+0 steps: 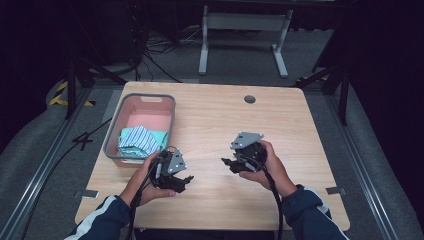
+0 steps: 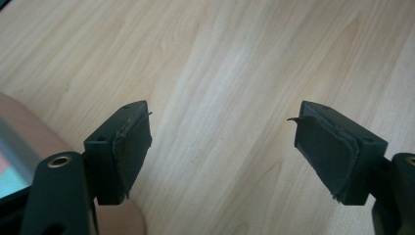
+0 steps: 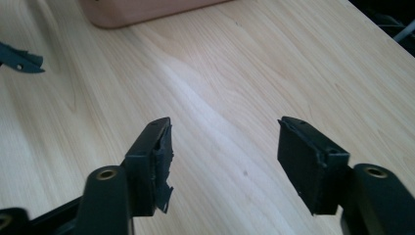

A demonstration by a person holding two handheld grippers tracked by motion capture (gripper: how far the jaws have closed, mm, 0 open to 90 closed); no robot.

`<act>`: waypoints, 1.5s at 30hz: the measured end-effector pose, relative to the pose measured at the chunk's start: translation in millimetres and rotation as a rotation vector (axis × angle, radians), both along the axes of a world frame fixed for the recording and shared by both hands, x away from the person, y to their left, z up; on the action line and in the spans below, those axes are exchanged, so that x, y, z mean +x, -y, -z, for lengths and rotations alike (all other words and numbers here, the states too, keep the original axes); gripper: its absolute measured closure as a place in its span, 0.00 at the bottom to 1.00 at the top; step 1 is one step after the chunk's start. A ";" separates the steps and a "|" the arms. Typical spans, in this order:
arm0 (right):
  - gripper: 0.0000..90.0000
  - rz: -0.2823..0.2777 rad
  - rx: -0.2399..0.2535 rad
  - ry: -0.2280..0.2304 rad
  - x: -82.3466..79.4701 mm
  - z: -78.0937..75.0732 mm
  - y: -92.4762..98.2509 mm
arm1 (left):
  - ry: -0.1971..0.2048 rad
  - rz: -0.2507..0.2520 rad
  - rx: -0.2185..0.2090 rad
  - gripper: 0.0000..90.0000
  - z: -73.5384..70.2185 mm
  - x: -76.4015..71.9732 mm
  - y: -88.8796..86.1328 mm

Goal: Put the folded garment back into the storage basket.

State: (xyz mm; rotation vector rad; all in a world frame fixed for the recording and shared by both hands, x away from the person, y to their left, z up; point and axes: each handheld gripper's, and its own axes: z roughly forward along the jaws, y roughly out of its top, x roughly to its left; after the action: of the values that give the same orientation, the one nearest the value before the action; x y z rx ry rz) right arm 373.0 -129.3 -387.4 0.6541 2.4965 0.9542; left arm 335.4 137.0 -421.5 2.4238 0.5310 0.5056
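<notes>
A pink basket with a grey rim [image 1: 116, 125] stands at the table's left, holding folded cloths [image 1: 140, 140], one striped blue and white, one teal. My left gripper [image 1: 184, 181] hovers low over the wood just right of the basket's near corner, open, nothing between its pads [image 2: 129, 149]. My right gripper [image 1: 229, 164] is held near the table's middle, pointing left, also open and empty; its pads [image 3: 161, 156] stand wide apart above bare wood. The basket's pink wall [image 3: 142, 10] shows at the top of the right gripper view, and the left gripper's jaw tip [image 3: 19, 58] at its left edge.
The wooden table [image 1: 280, 125] has a round cable hole [image 1: 249, 99] near its far edge. A white stand's legs [image 1: 242, 40] and cables lie on the floor beyond. Metal rails run along both sides of the table.
</notes>
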 end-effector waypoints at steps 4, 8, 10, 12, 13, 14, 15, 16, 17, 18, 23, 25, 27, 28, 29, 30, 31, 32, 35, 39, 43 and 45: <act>0.40 0.034 0.016 0.020 -12.2 9.9 26.5 | 0.001 0.022 0.032 0.22 7.5 -3.6 4.6; 0.38 0.064 0.009 0.040 -20.1 17.6 49.4 | -0.007 -0.001 0.043 0.20 14.2 -1.3 4.4; 0.37 0.081 0.036 0.042 -23.9 21.5 64.4 | -0.006 0.008 0.046 0.20 16.2 -1.9 3.4; 0.35 0.111 0.054 0.042 -27.0 25.5 75.3 | -0.006 0.015 0.045 0.20 18.0 -3.5 3.0; 0.35 0.128 0.056 0.035 -28.7 28.1 80.9 | -0.012 0.022 0.045 0.20 18.6 -4.0 2.8; 0.34 0.135 0.051 0.037 -29.8 30.4 85.3 | -0.015 0.031 0.044 0.20 20.1 -4.7 2.8; 0.34 0.152 0.055 0.032 -32.4 33.5 90.6 | -0.015 0.034 0.049 0.20 22.3 -5.6 3.2; 0.33 0.160 0.059 0.033 -34.3 36.8 96.1 | -0.009 0.034 0.065 0.20 25.0 -6.9 4.0; 0.32 0.170 0.052 0.033 -37.2 41.3 102.9 | -0.006 0.045 0.069 0.20 26.8 -7.1 4.4; 0.31 0.179 0.044 0.031 -39.4 44.0 106.8 | -0.012 0.047 0.083 0.20 29.0 -8.1 5.0; 0.29 0.272 0.053 0.014 -52.6 63.3 136.6 | -0.025 0.073 0.070 0.20 37.7 -9.7 4.1; 0.28 0.310 0.058 0.006 -55.7 70.0 146.9 | -0.040 0.089 0.067 0.20 40.8 -9.6 2.3; 0.28 0.334 0.069 -0.006 -58.4 76.0 155.8 | -0.042 0.084 0.061 0.20 43.6 -11.0 0.3; 0.27 0.350 0.069 -0.011 -60.1 78.7 159.0 | -0.044 0.089 0.050 0.19 44.0 -10.3 -1.1; 0.27 0.367 0.075 -0.007 -61.0 81.0 161.3 | -0.063 0.088 0.034 0.20 45.1 -9.9 -3.3; 0.27 0.390 0.083 -0.015 -62.2 84.0 164.7 | -0.082 0.087 0.015 0.20 46.4 -9.2 -6.5; 0.27 0.406 0.085 -0.031 -63.2 87.4 168.1 | -0.099 0.083 -0.005 0.19 47.8 -8.6 -8.9; 0.27 0.413 0.088 -0.030 -64.0 90.0 170.7 | -0.115 0.080 -0.026 0.19 49.1 -7.2 -11.2; 0.27 0.422 0.122 -0.055 -66.5 95.5 176.4 | -0.180 0.058 -0.092 0.19 53.8 -5.2 -16.8; 0.24 0.449 0.166 -0.078 -68.3 98.5 181.7 | -0.195 0.050 -0.152 0.17 59.5 -6.3 -20.7; 0.23 0.455 0.174 -0.099 -66.4 98.9 183.9 | -0.187 0.059 -0.169 0.16 61.6 -6.5 -22.1; 0.23 0.455 0.175 -0.100 -66.4 98.9 183.9 | -0.188 0.058 -0.165 0.15 61.6 -6.3 -21.6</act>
State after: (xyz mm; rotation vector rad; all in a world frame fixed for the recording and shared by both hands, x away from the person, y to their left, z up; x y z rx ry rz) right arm 306.6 -313.2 -486.4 1.2855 2.2090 0.9831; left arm 329.1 158.6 -483.0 2.3326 0.5570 0.2014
